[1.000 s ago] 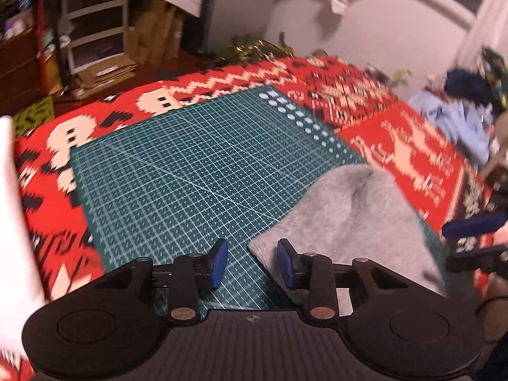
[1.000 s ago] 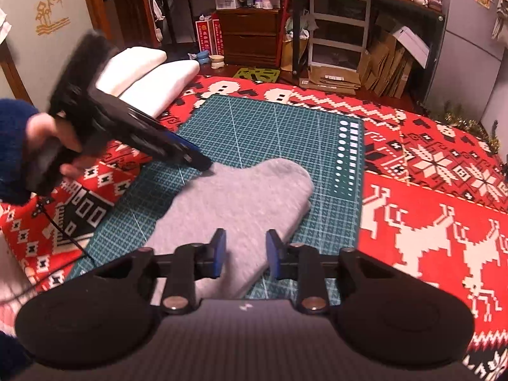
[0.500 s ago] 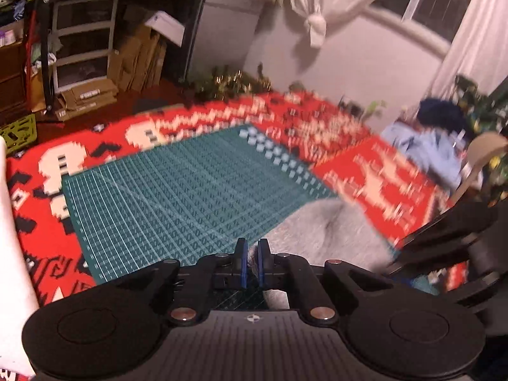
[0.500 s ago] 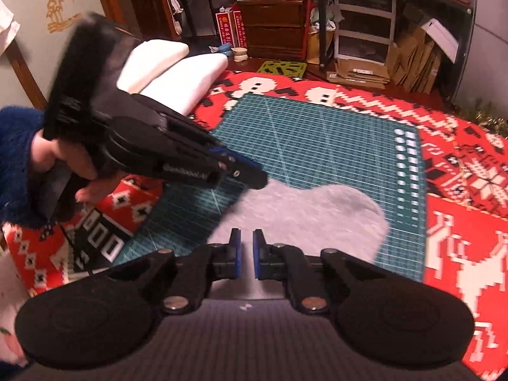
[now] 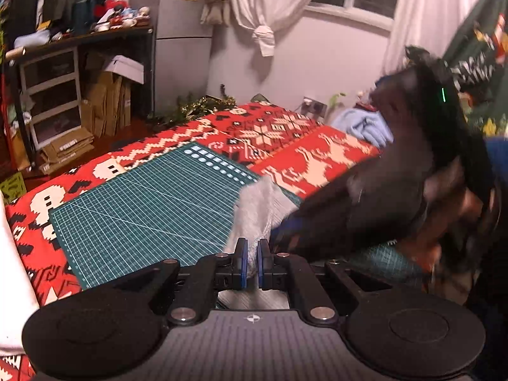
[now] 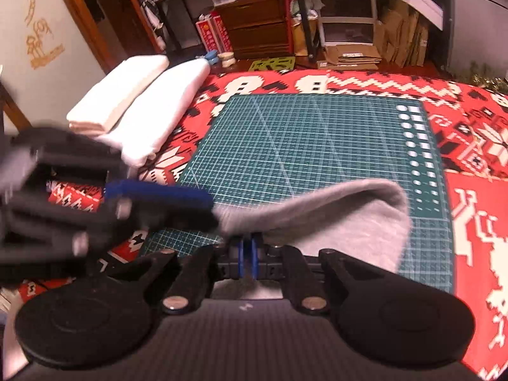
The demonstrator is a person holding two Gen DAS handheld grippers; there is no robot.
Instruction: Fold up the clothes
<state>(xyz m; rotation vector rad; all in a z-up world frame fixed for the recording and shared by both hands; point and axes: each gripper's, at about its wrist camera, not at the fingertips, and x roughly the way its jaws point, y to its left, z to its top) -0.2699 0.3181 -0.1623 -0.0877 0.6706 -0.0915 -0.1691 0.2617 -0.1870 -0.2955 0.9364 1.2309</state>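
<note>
The grey cloth point(image 6: 349, 212) is lifted along its near edge above the green cutting mat point(image 6: 301, 146), its far part sagging back onto the mat's near right area. The right claw point(image 6: 247, 254) pinches that raised edge with its blue pads pressed together on the fabric. The left claw point(image 5: 250, 265) likewise pinches the cloth point(image 5: 257, 212), close beside the right one. The mat lies on a red patterned blanket point(image 6: 476, 222) covering the bed. Two white pillows point(image 6: 143, 101) lie at the blanket's far left edge.
</note>
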